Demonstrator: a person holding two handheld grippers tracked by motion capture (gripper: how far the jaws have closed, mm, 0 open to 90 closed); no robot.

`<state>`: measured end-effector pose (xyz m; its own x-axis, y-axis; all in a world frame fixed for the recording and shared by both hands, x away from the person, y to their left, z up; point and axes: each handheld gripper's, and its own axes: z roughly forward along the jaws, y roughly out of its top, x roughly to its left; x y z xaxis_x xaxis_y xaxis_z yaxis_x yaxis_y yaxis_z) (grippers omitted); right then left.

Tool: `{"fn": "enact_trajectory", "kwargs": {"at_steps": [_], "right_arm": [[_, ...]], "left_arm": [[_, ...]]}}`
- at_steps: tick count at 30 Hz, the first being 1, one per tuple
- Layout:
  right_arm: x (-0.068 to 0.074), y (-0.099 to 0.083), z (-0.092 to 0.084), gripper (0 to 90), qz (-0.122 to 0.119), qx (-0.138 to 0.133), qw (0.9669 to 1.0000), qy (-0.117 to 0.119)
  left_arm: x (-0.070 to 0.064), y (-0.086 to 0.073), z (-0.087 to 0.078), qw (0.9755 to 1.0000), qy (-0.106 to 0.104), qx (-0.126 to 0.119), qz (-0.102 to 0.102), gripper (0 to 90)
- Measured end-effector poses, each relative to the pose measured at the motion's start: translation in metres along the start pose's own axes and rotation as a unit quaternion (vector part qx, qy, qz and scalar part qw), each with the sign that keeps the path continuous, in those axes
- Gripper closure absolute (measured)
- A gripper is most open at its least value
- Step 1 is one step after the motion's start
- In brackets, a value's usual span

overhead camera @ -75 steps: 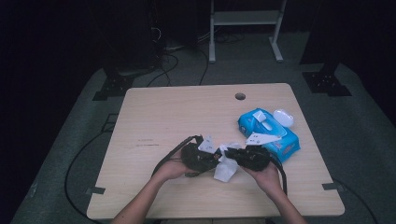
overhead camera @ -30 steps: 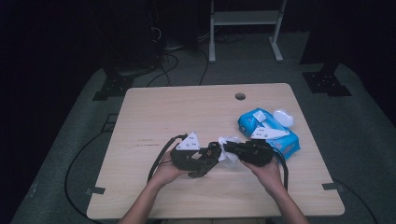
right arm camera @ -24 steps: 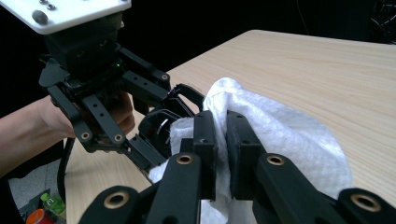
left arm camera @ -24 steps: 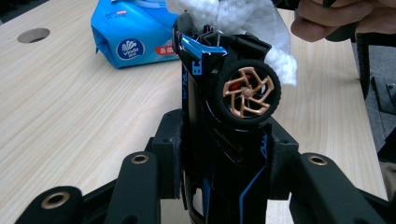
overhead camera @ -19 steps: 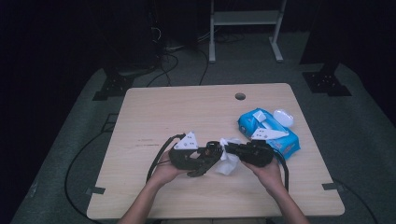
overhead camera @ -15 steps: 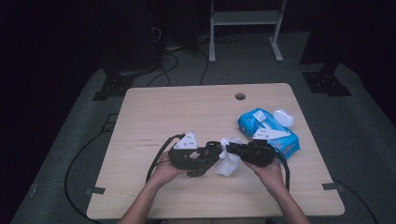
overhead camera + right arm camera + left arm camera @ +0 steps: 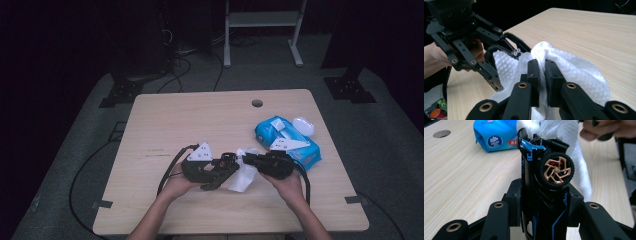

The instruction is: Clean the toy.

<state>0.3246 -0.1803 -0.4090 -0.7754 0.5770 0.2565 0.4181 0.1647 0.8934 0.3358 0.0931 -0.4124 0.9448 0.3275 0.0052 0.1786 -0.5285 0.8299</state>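
My left gripper [image 7: 220, 172] [image 7: 544, 203] is shut on a black and blue toy car [image 7: 225, 164] [image 7: 541, 185] with a gold-spoked wheel [image 7: 556, 170], held just above the table. My right gripper [image 7: 248, 160] [image 7: 542, 72] is shut on a white wet wipe [image 7: 241, 176] [image 7: 576, 72]. The wipe is bunched against the car's far end [image 7: 510, 51], where two small tailpipes show. In the left gripper view the wipe [image 7: 564, 132] hangs behind the car, with the person's other hand [image 7: 606, 130] above it.
A blue pack of wipes [image 7: 287, 140] [image 7: 496, 135] lies on the wooden table [image 7: 200, 120] to the right, its white lid [image 7: 303, 125] flipped open. A round cable hole [image 7: 257, 103] sits near the far edge. Cables trail off the table's left front.
Since the earliest frame my left gripper has shifted left with the car. Over the last second the wipe has slid a little toward the table's front along the car; both hands barely moved.
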Motion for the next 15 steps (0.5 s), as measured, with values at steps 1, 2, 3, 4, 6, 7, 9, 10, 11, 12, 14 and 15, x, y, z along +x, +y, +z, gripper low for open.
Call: {"fn": "enact_trajectory", "kwargs": {"at_steps": [1,2,3,4,6,7,9,10,11,12,14,15], "right_arm": [[0.002,0.002,-0.001,82.6,0.0,-0.004,1.0,0.003],[0.003,0.004,-0.001,82.6,-0.003,-0.008,0.9999,0.006],[0.006,0.006,-0.002,82.6,-0.007,-0.012,0.9999,0.009],[0.008,0.007,-0.002,82.6,-0.009,-0.013,0.9998,0.011],[0.009,0.007,-0.001,82.6,-0.012,-0.01,0.9998,0.011],[0.008,0.005,0.0,82.6,-0.009,-0.008,0.9999,0.01],[0.002,0.0,0.001,82.6,-0.004,0.002,1.0,0.003],[0.001,-0.001,0.002,82.6,-0.001,0.007,1.0,0.0],[-0.001,-0.002,0.002,82.6,-0.002,0.01,0.9999,-0.003],[-0.001,-0.002,0.001,82.6,0.0,0.005,1.0,-0.003],[0.003,0.002,-0.002,82.6,-0.007,-0.005,1.0,0.0],[0.008,0.007,-0.005,82.6,-0.02,-0.009,0.9998,-0.002]], "left_arm": [[0.0,0.0,0.0,1.0,-0.002,0.0,-0.001,57.8],[0.001,0.0,0.001,1.0,-0.004,-0.002,-0.002,57.8],[0.001,0.0,0.001,1.0,-0.003,-0.003,-0.002,57.7],[0.001,0.0,0.001,1.0,-0.003,-0.003,-0.002,57.8],[0.001,0.0,-0.002,0.9998,-0.006,-0.014,-0.009,57.8],[0.002,0.0,-0.004,0.9999,-0.006,-0.012,-0.007,57.8],[0.002,0.0,-0.005,0.9998,-0.003,-0.015,-0.01,57.7],[0.002,0.0,-0.005,0.9997,-0.004,-0.019,-0.013,57.7],[0.003,-0.001,-0.006,0.9997,-0.005,-0.019,-0.014,57.8],[0.002,0.0,-0.005,0.9998,-0.002,-0.014,-0.01,57.8],[0.002,-0.001,-0.004,1.0,0.0,-0.006,-0.004,57.8],[0.002,-0.001,-0.003,0.9999,-0.001,-0.008,-0.006,57.8]]}}
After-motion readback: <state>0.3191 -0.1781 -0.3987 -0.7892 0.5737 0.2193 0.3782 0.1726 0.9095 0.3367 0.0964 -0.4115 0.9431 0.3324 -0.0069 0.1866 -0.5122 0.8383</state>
